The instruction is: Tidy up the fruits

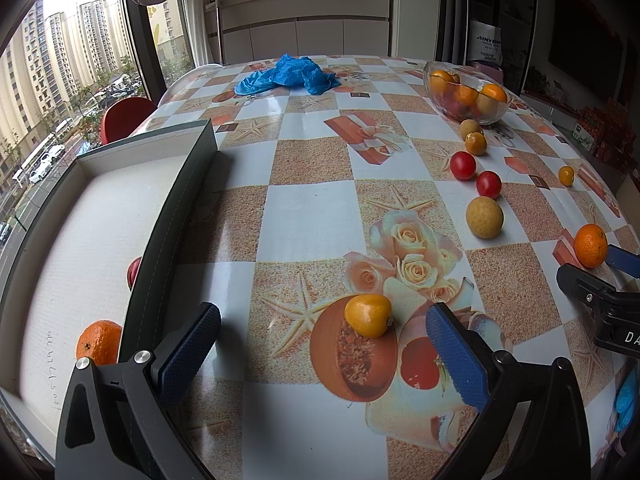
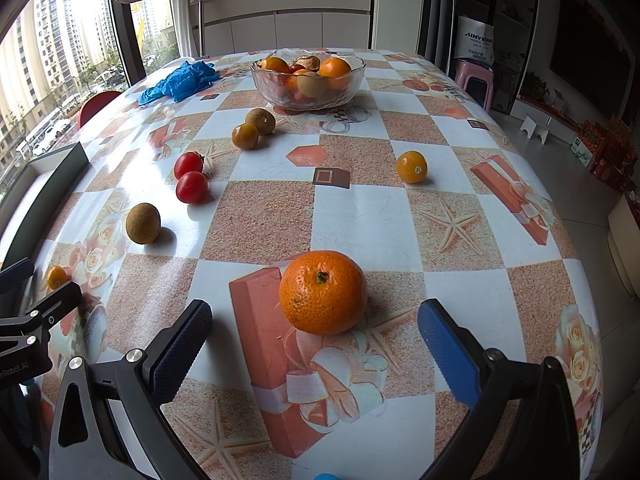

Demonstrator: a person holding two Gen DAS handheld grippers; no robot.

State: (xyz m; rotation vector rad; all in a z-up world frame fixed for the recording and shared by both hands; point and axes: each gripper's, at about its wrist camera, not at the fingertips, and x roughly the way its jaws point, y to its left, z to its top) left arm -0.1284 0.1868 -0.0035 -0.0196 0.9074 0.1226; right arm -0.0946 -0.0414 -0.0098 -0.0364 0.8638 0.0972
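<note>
My left gripper (image 1: pixel 323 312) is open low over the table, and a small yellow-orange fruit (image 1: pixel 368 316) lies between its fingers, nearer the right pad and untouched. To its left stands an open white-lined box (image 1: pixel 100 208) holding an orange (image 1: pixel 99 342) and a partly hidden red fruit (image 1: pixel 134 272). My right gripper (image 2: pixel 315 312) is also open. A mandarin (image 2: pixel 322 298) sits on the table between its fingertips, clear of both pads.
Two red tomatoes (image 2: pixel 190 176), a brown round fruit (image 2: pixel 143 223), a yellow fruit (image 2: pixel 411 166) and two brownish fruits (image 2: pixel 252 130) lie scattered on the patterned tablecloth. A glass bowl (image 2: pixel 358 80) of fruit and a blue crumpled plastic (image 2: pixel 176 80) are at the far end.
</note>
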